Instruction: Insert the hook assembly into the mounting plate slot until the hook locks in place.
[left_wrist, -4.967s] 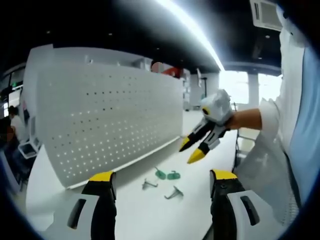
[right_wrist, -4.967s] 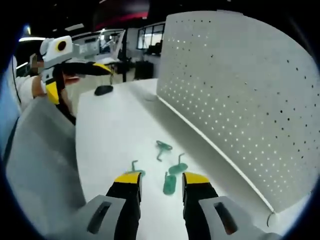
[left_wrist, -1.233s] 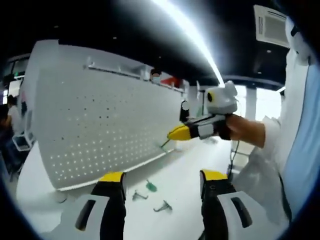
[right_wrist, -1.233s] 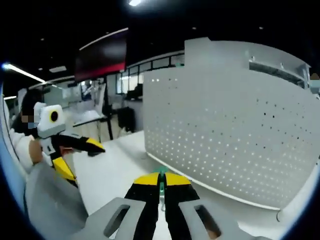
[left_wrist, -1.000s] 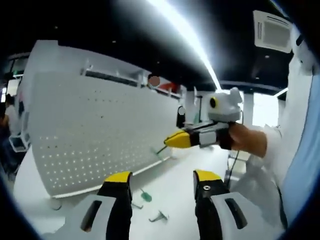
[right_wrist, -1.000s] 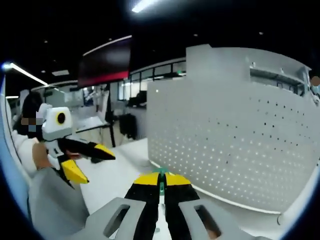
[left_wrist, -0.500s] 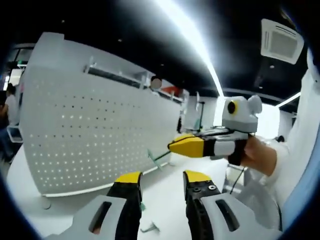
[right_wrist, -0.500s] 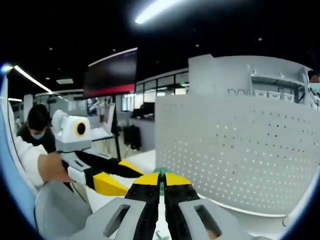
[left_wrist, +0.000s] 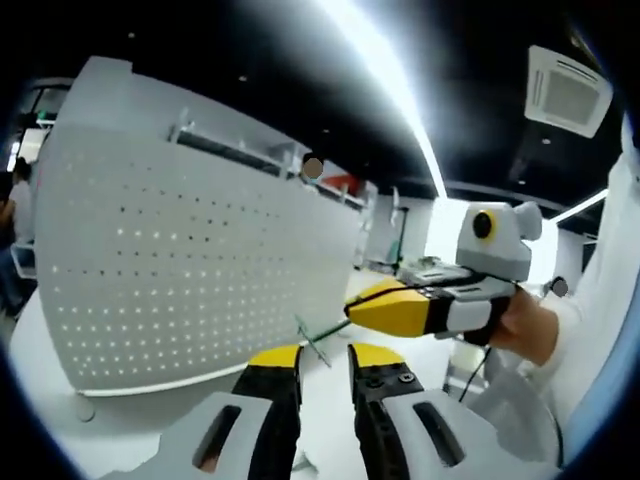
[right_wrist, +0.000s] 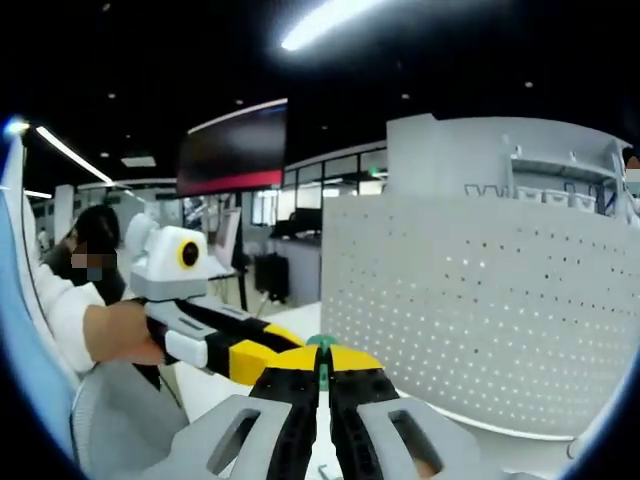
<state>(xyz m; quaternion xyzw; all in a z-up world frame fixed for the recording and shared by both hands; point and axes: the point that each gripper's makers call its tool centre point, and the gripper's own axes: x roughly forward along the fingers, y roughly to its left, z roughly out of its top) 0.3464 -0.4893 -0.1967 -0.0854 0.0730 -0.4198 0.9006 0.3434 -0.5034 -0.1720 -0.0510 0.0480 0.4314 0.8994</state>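
Observation:
The white pegboard mounting plate (left_wrist: 200, 260) stands upright on the table and appears again in the right gripper view (right_wrist: 480, 300). My right gripper (right_wrist: 322, 360) is shut on a green hook (right_wrist: 322, 345) held up in the air. From the right of the left gripper view, the right gripper (left_wrist: 352, 308) points at the plate, and the hook's thin wire (left_wrist: 322, 335) sticks out of its tips. My left gripper (left_wrist: 325, 358) sits just under that wire, its jaws narrow with a small gap. The left gripper (right_wrist: 285, 345) reaches the right gripper's tips from the left.
A person's hand (left_wrist: 525, 325) and white sleeve (left_wrist: 600, 340) hold the right gripper. The white table (left_wrist: 140, 425) runs under the plate, whose small foot (left_wrist: 85, 408) rests at its left end. A dark screen (right_wrist: 235, 145) hangs in the background.
The right gripper picked a green hook off the table and raised it toward the plate. The left jaws have narrowed from wide apart, and the two grippers have drawn together.

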